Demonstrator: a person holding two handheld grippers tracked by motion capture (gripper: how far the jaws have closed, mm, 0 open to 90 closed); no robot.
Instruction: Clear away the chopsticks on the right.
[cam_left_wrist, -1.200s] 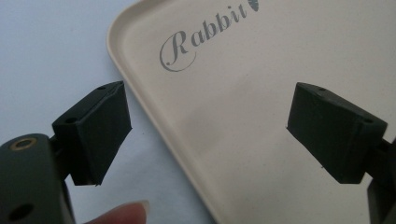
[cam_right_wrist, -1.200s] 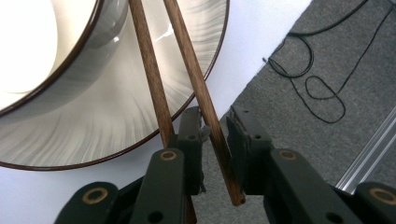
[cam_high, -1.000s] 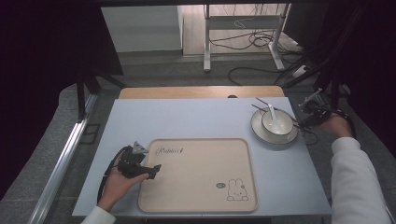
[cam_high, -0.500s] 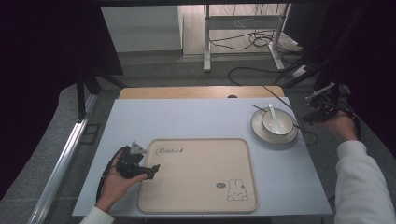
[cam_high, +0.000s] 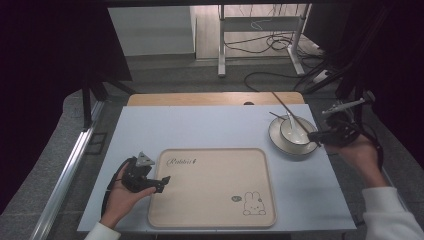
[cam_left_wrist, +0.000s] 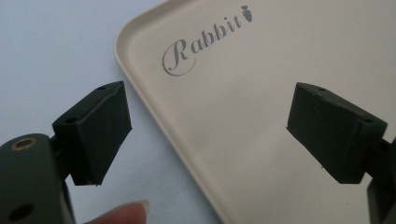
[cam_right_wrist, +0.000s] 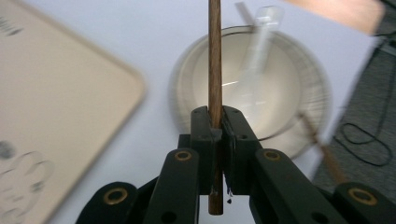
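Chopstick (cam_right_wrist: 215, 56), a thin brown wooden stick, is the thing in hand: the right gripper (cam_right_wrist: 215, 122) is clenched on it near its lower end, and the stick runs up from the jaws across the bowl (cam_right_wrist: 285, 84). From largest to smallest: the pale blue table (cam_high: 210, 125) carries a beige tray (cam_high: 210, 200) with "Rabbit" lettering and a rabbit drawing, lying near the person's side. At the table's right sits a plate (cam_high: 280, 145) with the white bowl on it, and a white spoon (cam_right_wrist: 259, 42) rests inside the bowl. A second chopstick (cam_right_wrist: 322, 149) lies across the plate's rim. The left gripper (cam_left_wrist: 210, 130) hangs released, jaws wide apart, straddling the tray's left rim by the lettering
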